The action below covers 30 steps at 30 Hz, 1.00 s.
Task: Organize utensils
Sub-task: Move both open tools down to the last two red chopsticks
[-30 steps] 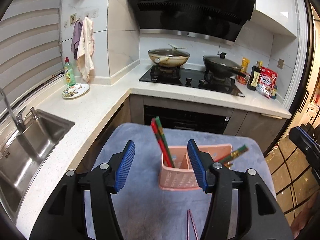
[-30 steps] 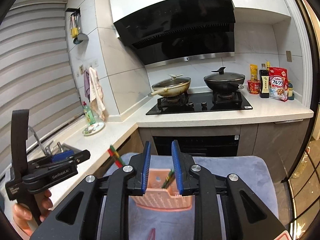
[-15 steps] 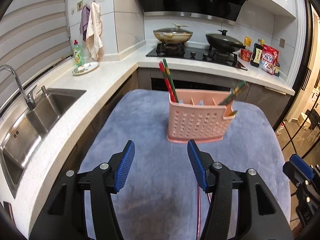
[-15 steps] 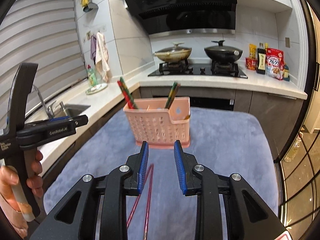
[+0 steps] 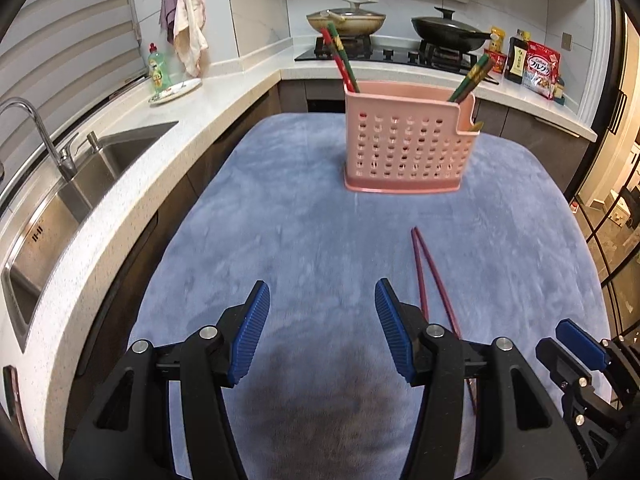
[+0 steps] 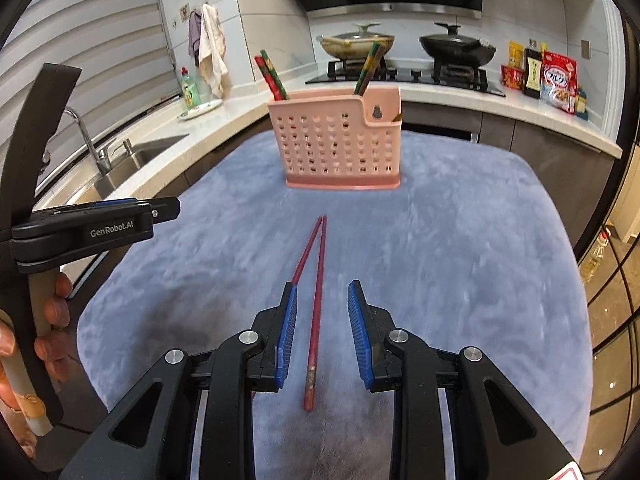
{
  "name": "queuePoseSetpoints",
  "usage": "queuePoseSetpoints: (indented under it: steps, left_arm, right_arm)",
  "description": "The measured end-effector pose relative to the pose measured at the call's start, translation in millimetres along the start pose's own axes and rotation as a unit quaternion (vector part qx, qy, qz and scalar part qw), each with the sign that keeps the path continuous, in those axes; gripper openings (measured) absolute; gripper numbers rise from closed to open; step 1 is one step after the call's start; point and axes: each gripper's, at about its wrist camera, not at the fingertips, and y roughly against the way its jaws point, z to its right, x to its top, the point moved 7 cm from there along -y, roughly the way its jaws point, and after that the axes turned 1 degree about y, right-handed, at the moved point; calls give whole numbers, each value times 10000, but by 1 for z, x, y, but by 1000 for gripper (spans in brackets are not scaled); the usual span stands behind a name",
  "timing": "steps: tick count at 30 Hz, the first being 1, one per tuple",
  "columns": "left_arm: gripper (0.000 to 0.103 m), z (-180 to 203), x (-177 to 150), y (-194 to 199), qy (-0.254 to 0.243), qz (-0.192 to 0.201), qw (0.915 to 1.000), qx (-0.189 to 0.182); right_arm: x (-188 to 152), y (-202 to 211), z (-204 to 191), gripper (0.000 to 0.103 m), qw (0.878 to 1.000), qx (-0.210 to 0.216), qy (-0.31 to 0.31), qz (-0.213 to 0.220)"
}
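Both blue-padded grippers, left [image 5: 322, 330] and right [image 6: 322, 330], gape empty near the pink perforated plastic caddy [image 6: 340, 148]; the splayed red chopsticks [image 6: 316, 300] before it could scatter if pinched unevenly.

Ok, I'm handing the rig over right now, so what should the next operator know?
Left gripper: open, empty, above the blue cloth.
Right gripper: open, its fingers either side of the red chopsticks, not gripping.
Pink holder: upright at the cloth's far end.
Done: two chopstick pairs stand in the holder.
Left: grasp the red pair lying on the cloth and put it in the holder.
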Motion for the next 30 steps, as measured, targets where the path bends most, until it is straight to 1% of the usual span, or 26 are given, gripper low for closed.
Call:
queuePoseSetpoints:
  steps: [5, 8, 11, 14, 17, 20, 21, 23, 29, 30]
  left_arm:
    - [53, -3, -28, -12, -32, -242, 9997, 20]
    - [60, -6, -43, -17, 11, -331, 9994, 36]
    - [61, -6, -55, -19, -30, -383, 9993, 42]
    - [61, -4, -64, -20, -65, -427, 9991, 25]
    - [65, -2, -70, -22, -96, -462, 9989, 1]
    - [65, 2, -77, -23, -154, -511, 9986, -25]
    - [65, 4, -79, -24, -171, -532, 9984, -38]
    - [65, 6, -83, -25, -194, -563, 9982, -61]
    - [65, 16, -93, -28, -281, -671, 9972, -164]
    - [67, 19, -94, -28, -299, -692, 9970, -198]
  right_arm:
    - [-26, -12, -2, 26, 9997, 7, -22, -247]
    - [-40, -20, -4, 26, 9993, -5, -25, -386]
    - [-54, -28, -8, 26, 9986, 12, -13, -538]
    - [-64, -35, -11, 26, 9978, 40, 2, -655]
    - [-71, -41, -14, 26, 9973, 35, 24, -734]
    - [-78, -49, -13, 26, 9967, -4, 40, -811]
    - [-80, -51, -13, 24, 9966, -21, 44, -827]
    - [-83, -54, -12, 22, 9962, -50, 51, -873]
    - [-86, -56, -6, 7, 9963, -167, 120, -832]
    - [-86, -55, -5, 7, 9964, -187, 110, -823]
